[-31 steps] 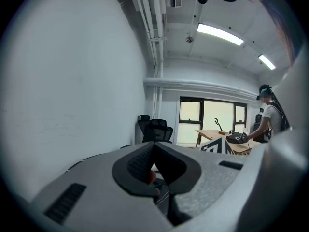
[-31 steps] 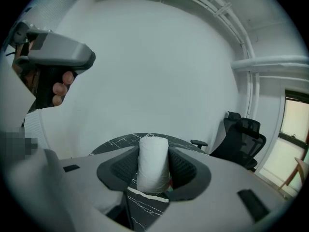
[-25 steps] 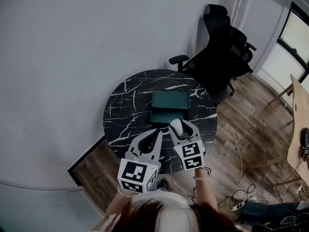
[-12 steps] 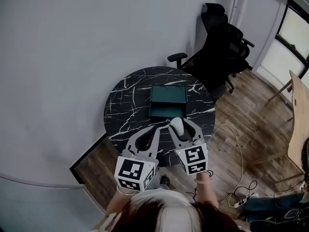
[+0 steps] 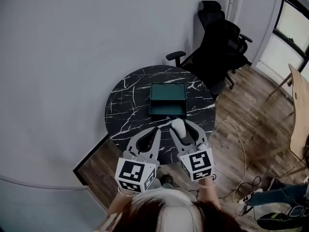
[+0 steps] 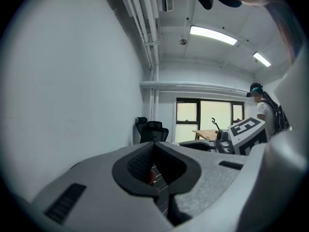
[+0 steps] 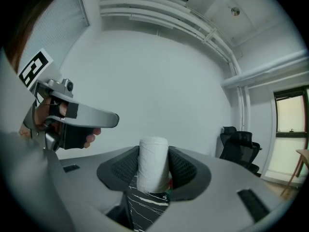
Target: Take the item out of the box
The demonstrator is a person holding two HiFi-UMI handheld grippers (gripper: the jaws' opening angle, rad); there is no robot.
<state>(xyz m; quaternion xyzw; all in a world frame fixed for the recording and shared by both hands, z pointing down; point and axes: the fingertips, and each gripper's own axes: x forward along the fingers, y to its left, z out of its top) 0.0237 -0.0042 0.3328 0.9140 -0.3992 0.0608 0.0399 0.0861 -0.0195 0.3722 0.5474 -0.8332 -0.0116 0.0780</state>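
Sitting on black marble tbl (image 5: 126, 111): green box (image 5: 167, 93); chairs (image 5: 219, 47) behind.

— we see a black table (image 5: 125, 105) veined white like polished marble, and a plank wood floor (image 5: 241, 115).
— we'd add the dark green box (image 5: 167, 100) looks matt, the white roll (image 7: 153, 163) like soft paper, and the right gripper (image 5: 180, 127) is matt grey plastic with ribbed pads (image 7: 182, 169).

Round black marble table (image 5: 126, 105); black office chairs (image 5: 219, 47) near it; floor cables (image 5: 240, 193).
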